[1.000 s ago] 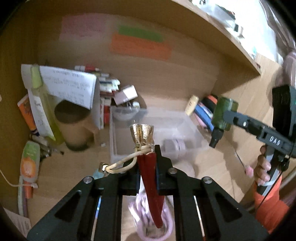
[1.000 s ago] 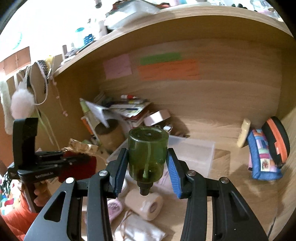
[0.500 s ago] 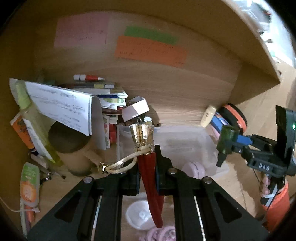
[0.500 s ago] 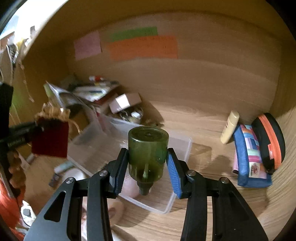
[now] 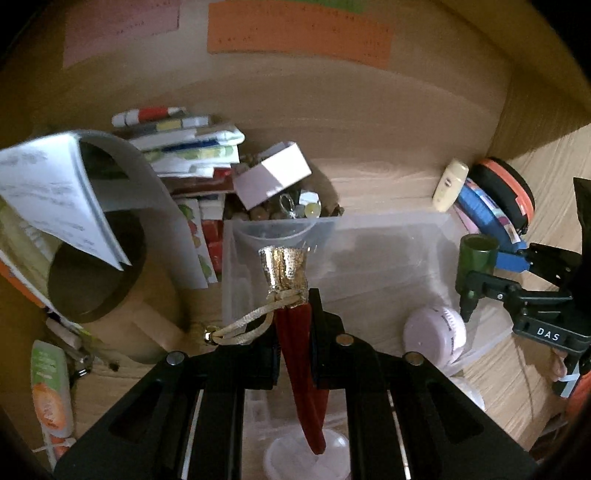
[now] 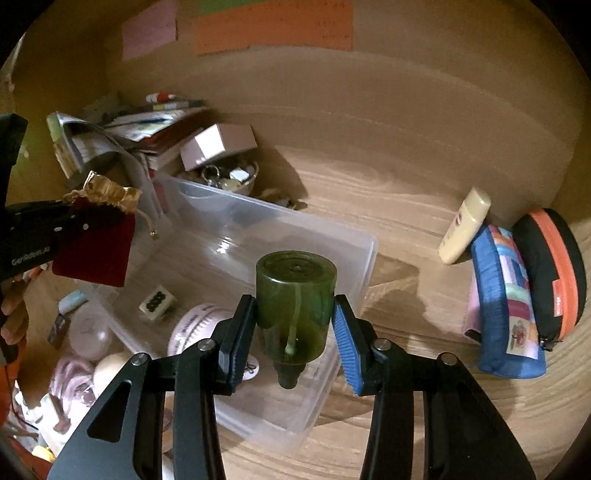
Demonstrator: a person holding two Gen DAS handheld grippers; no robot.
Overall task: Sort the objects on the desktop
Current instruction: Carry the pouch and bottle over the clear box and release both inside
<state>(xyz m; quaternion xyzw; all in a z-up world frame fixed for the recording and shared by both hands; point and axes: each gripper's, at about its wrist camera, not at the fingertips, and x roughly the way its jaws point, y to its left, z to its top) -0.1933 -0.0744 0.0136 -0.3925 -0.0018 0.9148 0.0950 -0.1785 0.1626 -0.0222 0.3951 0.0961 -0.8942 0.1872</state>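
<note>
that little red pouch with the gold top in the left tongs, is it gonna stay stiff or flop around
The red pouch probably flops: it looks like soft cloth, its lower end hanging thin below the left tongs. The gold drawstring dangles loose and might snag. It appears flat, so likely light.

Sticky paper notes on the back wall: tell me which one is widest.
The orange paper note, a long strip reaching further right across the wooden back wall than the smaller pink note on its left or the green note above it.
</note>
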